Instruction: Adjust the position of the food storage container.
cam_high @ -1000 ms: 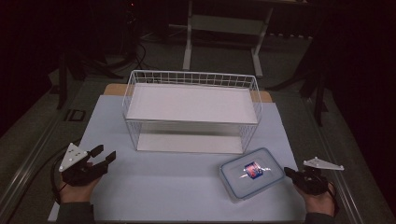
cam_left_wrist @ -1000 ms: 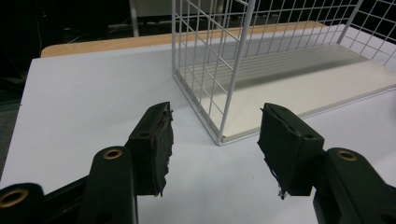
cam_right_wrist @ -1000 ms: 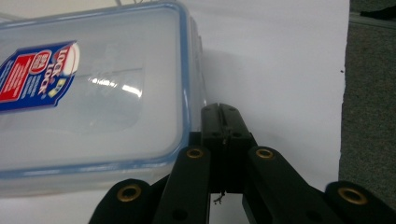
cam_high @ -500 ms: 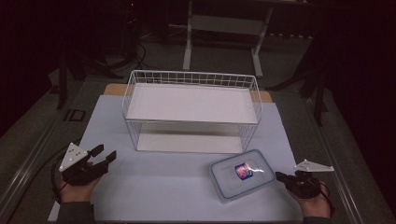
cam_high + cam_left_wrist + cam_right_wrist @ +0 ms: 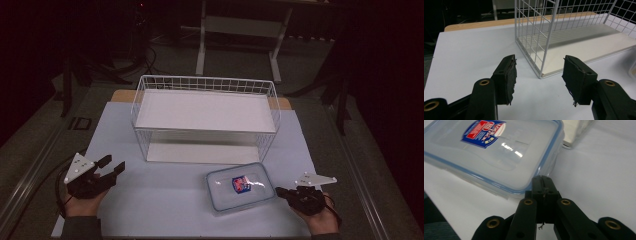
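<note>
A clear plastic container (image 5: 241,186) with a blue-rimmed lid and a red and blue label lies flat on the white mat, in front of the wire basket's right end. My right gripper (image 5: 279,191) is at its right edge, jaws pressed together with nothing between them. In the right gripper view the closed tip (image 5: 541,180) touches the container's (image 5: 494,152) lid rim. My left gripper (image 5: 112,165) rests at the front left of the mat, open and holding nothing. In its own view the left gripper (image 5: 539,67) points at the basket's near corner.
A white wire basket (image 5: 205,82) with a white floor stands in the middle of the mat (image 5: 165,200); its corner post (image 5: 541,37) is close ahead of my left jaws. A wooden board edge shows behind it. Dark floor and a table frame lie beyond.
The right gripper has moved left, and the container has slid left with it across the mat. The left gripper has kept still.
</note>
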`<state>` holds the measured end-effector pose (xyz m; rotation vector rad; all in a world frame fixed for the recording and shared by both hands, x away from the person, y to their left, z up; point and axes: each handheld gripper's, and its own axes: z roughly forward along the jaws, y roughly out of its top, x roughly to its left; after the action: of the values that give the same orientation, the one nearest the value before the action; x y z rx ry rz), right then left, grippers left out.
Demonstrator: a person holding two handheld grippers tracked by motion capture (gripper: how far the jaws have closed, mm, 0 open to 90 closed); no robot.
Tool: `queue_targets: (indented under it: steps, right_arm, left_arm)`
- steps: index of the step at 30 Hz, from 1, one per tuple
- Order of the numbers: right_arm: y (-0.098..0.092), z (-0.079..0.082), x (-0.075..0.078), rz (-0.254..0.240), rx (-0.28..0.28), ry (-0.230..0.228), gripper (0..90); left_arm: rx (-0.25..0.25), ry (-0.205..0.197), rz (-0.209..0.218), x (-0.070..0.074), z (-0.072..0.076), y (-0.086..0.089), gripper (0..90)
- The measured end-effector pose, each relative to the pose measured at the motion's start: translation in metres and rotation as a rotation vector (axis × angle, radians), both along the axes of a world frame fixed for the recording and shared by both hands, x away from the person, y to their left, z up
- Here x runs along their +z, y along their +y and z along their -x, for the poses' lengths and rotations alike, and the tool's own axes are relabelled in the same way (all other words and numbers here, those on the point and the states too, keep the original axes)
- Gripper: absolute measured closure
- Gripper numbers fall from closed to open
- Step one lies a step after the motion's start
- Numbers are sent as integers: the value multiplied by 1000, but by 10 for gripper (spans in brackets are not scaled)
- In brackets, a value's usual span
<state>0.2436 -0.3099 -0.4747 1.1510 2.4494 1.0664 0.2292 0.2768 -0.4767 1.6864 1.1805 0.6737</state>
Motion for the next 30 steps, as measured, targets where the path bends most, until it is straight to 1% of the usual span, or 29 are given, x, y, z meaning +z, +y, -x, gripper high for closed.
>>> queue_targets:
  steps: [3,4,5,9,14,15,16,18,23,24,30]
  right_arm:
    - [9,1,0,-3,33,1,899]
    - [9,1,0,-3,33,1,899]
    - [15,0,0,-6,57,-1,899]
    - [25,-1,1,-16,88,-5,899]
    - [37,-2,1,-24,116,-5,899]
    - [37,-2,1,-24,116,-5,899]
    - [42,-2,1,-25,131,-7,899]
    - [46,-2,1,-28,143,-7,899]
    - [54,-3,0,-33,163,-8,899]
    - [59,-3,0,-32,177,-10,899]
    - [70,-2,0,-34,217,-10,899]
  left_arm:
    - [-1,1,0,0,0,-1,435]
    - [-1,1,0,0,0,-1,435]
    - [-3,0,0,0,0,-1,435]
    - [-5,1,-2,0,-1,-2,435]
    - [-7,0,-3,0,-1,-3,435]
    - [-7,0,-3,0,-1,-3,435]
    - [-8,1,-6,0,-1,-3,435]
    - [-9,1,-6,0,-1,-3,435]
    - [-13,2,-6,0,-1,-4,435]
    - [-13,3,-7,0,-1,-4,435]
    - [-16,3,-9,0,-2,-5,435]
